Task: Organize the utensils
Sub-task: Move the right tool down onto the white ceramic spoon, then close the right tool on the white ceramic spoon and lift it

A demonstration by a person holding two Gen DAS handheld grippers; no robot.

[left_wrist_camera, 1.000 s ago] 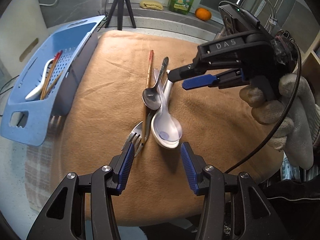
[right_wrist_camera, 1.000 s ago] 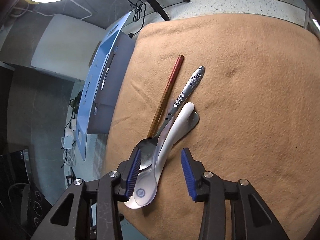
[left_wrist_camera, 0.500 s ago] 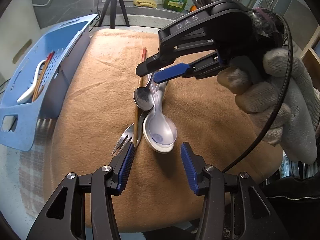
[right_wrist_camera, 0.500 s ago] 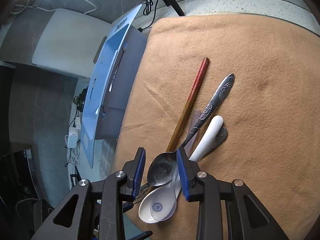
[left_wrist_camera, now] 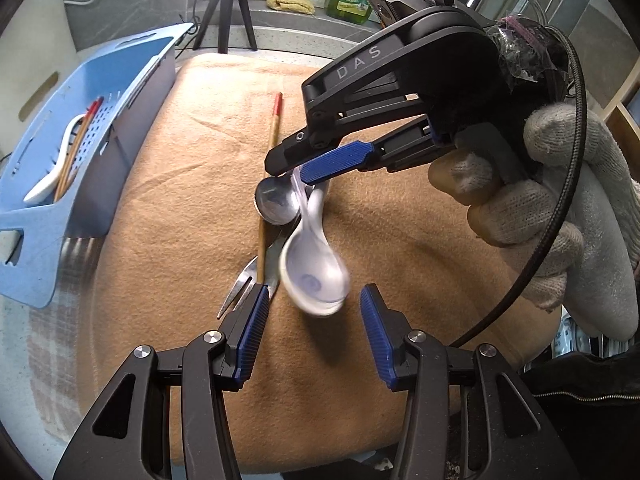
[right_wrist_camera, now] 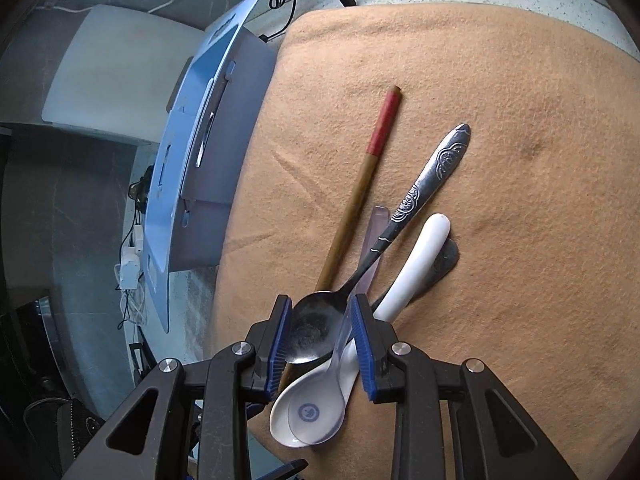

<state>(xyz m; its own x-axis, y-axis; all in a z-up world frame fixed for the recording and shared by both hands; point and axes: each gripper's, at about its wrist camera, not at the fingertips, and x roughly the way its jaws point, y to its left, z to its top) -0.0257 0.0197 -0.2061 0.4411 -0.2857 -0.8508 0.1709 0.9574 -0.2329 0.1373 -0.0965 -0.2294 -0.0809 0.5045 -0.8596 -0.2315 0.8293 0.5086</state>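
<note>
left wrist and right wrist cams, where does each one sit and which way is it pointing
Left wrist: on the left gripper, looking forward over the brown cloth toward the blue basket; the right gripper and gloved hand show.
Right wrist: on the right gripper, looking down at the utensil pile from close.
Shared: metal spoon, white spoon, chopstick.
</note>
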